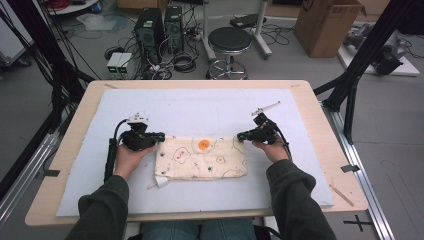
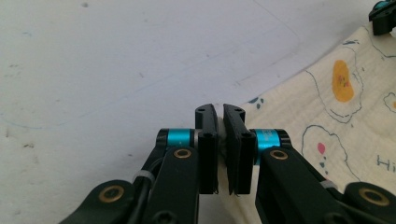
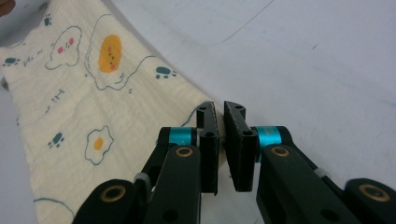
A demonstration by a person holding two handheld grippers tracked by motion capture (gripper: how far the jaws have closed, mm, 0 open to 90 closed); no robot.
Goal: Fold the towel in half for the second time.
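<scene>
White mat (image 1: pixel 200 107) beyond the cloth (image 1: pixel 200 157) lies bare; a claw passes freely there.

cream cloth (image 1: pixel 201 157), soft crinkled weave, matt, printed with egg and paw motifs. white mat (image 1: pixel 200 107) beneath it, matt foam-like sheet, faintly scuffed and scored. table (image 1: pixel 325 130) rim pale wood, smooth. left gripper (image 2: pixel 219 114) and right gripper (image 3: pixel 220 109): black matt plastic jaws, brass-coloured metal pivots, glossy teal metallic collars. person's sleeves (image 1: pixel 102 210) dark woven cloth.
</scene>
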